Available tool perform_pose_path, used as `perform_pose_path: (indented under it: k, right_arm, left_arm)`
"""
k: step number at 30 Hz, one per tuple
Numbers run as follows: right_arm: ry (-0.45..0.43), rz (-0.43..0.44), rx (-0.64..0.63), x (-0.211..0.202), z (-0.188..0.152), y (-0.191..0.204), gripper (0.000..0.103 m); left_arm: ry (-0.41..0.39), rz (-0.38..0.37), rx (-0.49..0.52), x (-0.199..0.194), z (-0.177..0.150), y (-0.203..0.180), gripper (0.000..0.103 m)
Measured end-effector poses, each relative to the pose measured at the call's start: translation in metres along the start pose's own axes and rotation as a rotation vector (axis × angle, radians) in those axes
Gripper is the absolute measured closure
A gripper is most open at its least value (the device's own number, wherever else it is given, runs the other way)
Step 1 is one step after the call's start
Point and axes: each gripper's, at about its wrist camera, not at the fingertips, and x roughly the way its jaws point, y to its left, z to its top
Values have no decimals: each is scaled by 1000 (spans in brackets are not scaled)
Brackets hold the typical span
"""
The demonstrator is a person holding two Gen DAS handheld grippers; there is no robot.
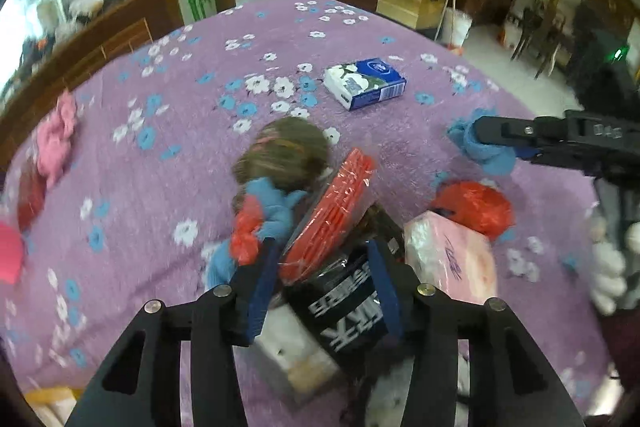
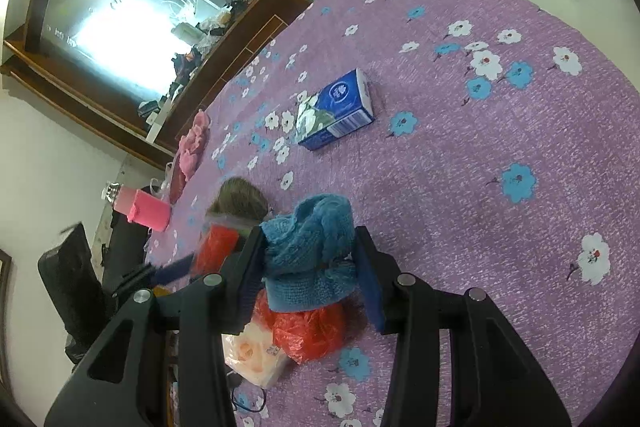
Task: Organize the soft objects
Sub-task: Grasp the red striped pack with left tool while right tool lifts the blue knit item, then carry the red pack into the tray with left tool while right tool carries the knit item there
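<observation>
Covering everything under you is the purple flowered cloth [image 1: 168, 163] on the tabletop, and the soft things lie scattered across it.

Farthest out sits the blue tissue pack [image 1: 365, 82], alone and well apart from the rest. At the left edge lies a pink cloth [image 1: 56, 139]. Near the middle is a brown furry lump [image 1: 286, 151] with a blue knit piece [image 1: 268, 205] and some red plastic against it, blurred in the left view.

Your left gripper [image 1: 324, 287] is down on the pile nearest you. Its jaws stand narrow around a black printed packet [image 1: 340, 303], with a red wrapped pack [image 1: 332, 215] leaning just above it; blur keeps me from saying whether the pads actually press on the packet. Film wrap like that is likely slick and crackly, so take it across the flat middle, not a corner.

Beside it lies a pink tissue pack [image 1: 448, 259], light and squashy by the look of it, and behind that a red plastic bag [image 1: 476, 207].

Your right gripper [image 2: 310, 263] holds the blue knit cloth [image 2: 312, 243], jaws partly closed on its bunched middle, lifted over the red bag. It is limp and light, so the loose ends will hang and may snag; a grip on the thick fold should hold best.
</observation>
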Motion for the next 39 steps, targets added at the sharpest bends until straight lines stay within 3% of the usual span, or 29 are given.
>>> perform_pose_path:
  k: [2,3,4,10,19,31,39]
  right_arm:
    - [1,-10,-9,1,-1,1,61]
    - [0,-14,-13,1,-1,2,61]
    - [-1,-12,-17,1,-1,2,61]
    - [-16,-10,-20,-3,-2,3,61]
    - [-15,-1,-52,-3,-8,11,62]
    - [-15,-41,-112,6,-21,29,62]
    - [7,-42,-219,-20,-55,77,62]
  left_arm:
    - [3,46,40,6,6,-14,71]
    - [4,62,45,8,8,-17,84]
    - [-4,64,37,9,9,-20,87]
    - [-51,38,-15,-10,4,-21,91]
    - [-158,35,-115,-82,-26,-9,92]
    - [-319,32,-278,-209,-137,5,93]
    - [-396,19,-441,-271,-228,34,93]
